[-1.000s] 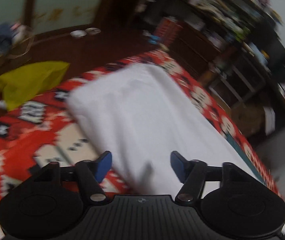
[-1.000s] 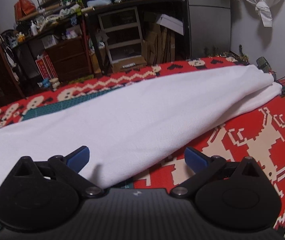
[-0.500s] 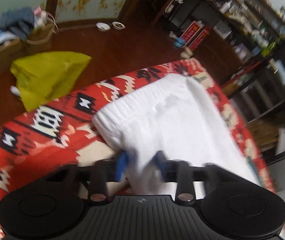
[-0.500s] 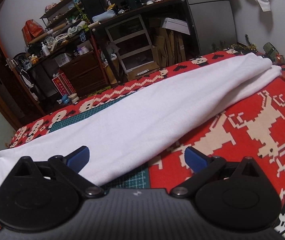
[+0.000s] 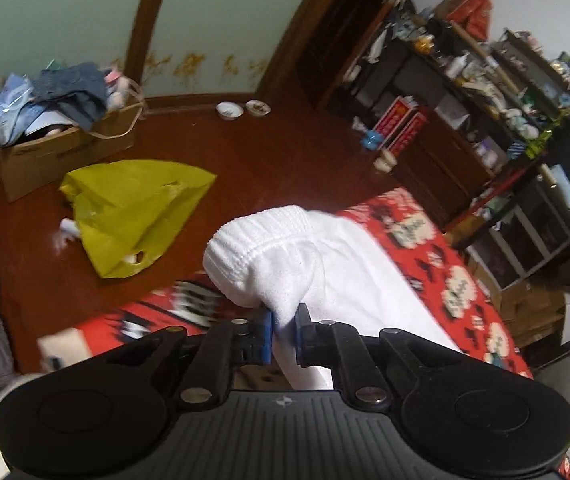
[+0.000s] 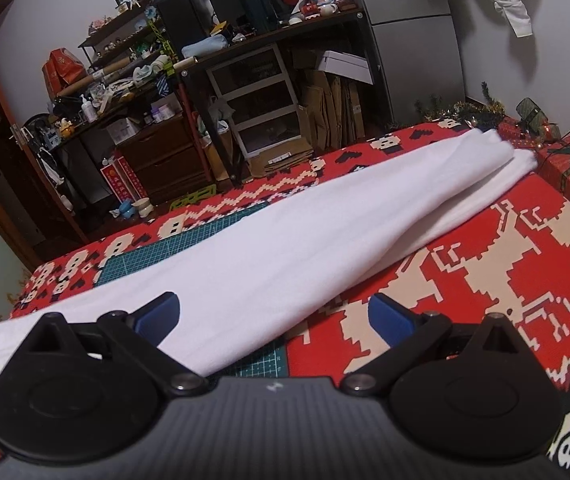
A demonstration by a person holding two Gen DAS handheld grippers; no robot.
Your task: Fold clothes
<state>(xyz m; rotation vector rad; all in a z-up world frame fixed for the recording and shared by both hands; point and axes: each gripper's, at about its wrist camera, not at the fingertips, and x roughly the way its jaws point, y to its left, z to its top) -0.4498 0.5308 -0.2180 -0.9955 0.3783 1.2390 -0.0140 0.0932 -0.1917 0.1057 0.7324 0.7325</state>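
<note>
Since a second earlier the left gripper (image 5: 284,330) had gone from jaws wide apart over flat cloth to jaws clenched on a pinch of the white garment (image 6: 285,236), and the ribbed end (image 5: 261,236) had risen off the surface into a hanging bunch. Going left to right: that lifted end hung from the left jaws above the corner of the red patterned cover (image 6: 505,264), with the wooden floor (image 5: 213,148) and a yellow bag (image 5: 133,208) beyond; the rest of the garment lay as a long, already doubled strip across the cover and the green cutting mat (image 6: 205,232), running to its far end near the gift boxes (image 6: 557,156); the right gripper (image 6: 273,316) hovered low at the strip's near edge, jaws released and holding nothing, one fingertip over cloth, the other over the cover. Judged risks: the left pinch looked small and near the edge, so the cloth could slip out under its own weight; with the right side unpinned, carrying the lifted end over could drag the whole strip and skew the layers; the raised end sat close to the corner and could spill toward the floor.
</note>
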